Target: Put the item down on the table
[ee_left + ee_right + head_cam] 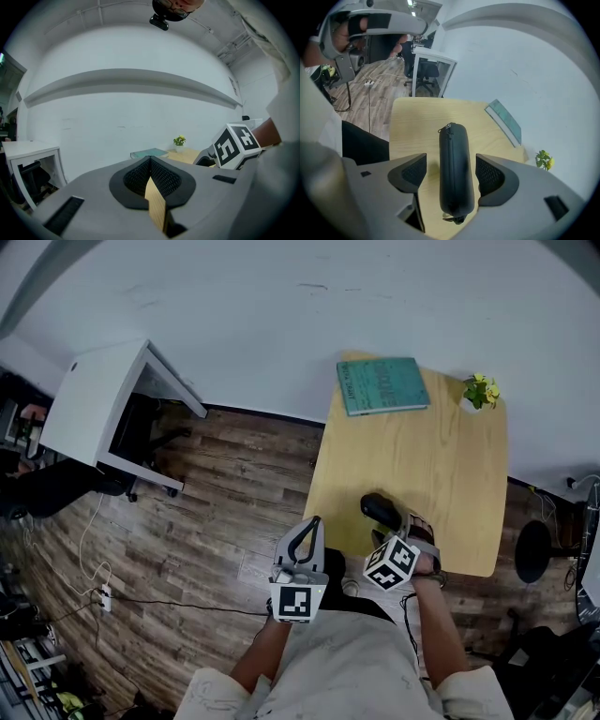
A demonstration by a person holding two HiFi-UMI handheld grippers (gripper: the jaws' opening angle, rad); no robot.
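Book [382,385], small plant [480,391], beyond case [379,510]

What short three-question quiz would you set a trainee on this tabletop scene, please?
1. True or false: the right gripper is clamped on the black zippered oblong case.
2. Which lies nearer the small yellow-flowered potted plant on the light wooden table: A, the teal rectangular book, or B, the case?
3. Fill in: the left gripper has its jaws ____.

Key: 1 false, its jaws stand apart around the case, which lies on the table. 2 A. 3 shut, with nothing between them.
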